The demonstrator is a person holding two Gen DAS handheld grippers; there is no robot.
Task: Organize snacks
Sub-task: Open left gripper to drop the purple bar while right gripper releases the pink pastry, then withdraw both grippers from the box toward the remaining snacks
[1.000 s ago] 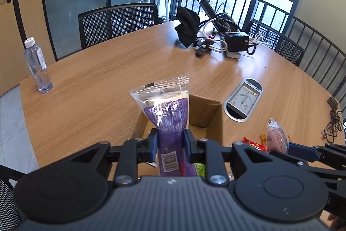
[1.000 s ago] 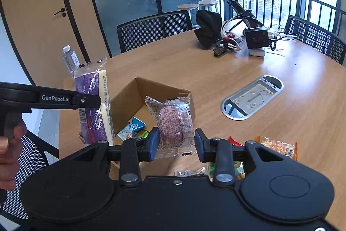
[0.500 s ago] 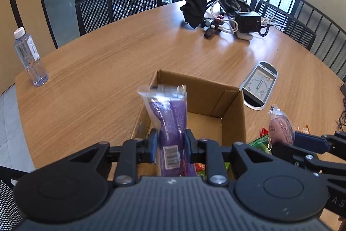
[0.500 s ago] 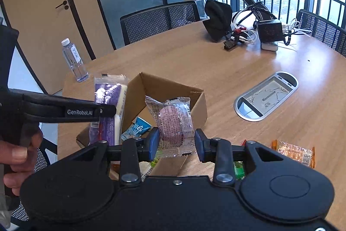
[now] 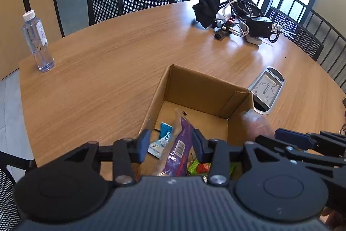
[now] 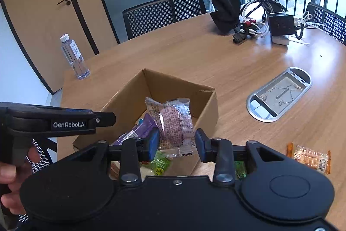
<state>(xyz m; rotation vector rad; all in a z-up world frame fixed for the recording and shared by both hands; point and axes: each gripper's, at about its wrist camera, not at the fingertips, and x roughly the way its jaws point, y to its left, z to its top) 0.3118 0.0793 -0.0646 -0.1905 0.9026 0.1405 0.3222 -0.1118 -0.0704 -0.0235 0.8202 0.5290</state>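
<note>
A wooden table (image 5: pixel 112 70) bears a cardboard box (image 5: pixel 203 88). From the left wrist, the left gripper (image 5: pixel 170 142), its jaws just opening, has released the purple packet (image 5: pixel 180 148), which slumps into the box below. From the right wrist, the right gripper (image 6: pixel 176 145), also just opening, brackets a pink wrapped snack (image 6: pixel 175 122) above the box; pads look clear.

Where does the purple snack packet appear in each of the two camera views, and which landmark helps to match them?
Left wrist view: the purple snack packet is low in the centre, inside the cardboard box, between the fingers of the open left tool.
Right wrist view: the packet is left of centre, in the box, beside the pink packet.
Shared landmark: the water bottle at the table's left edge.
</note>
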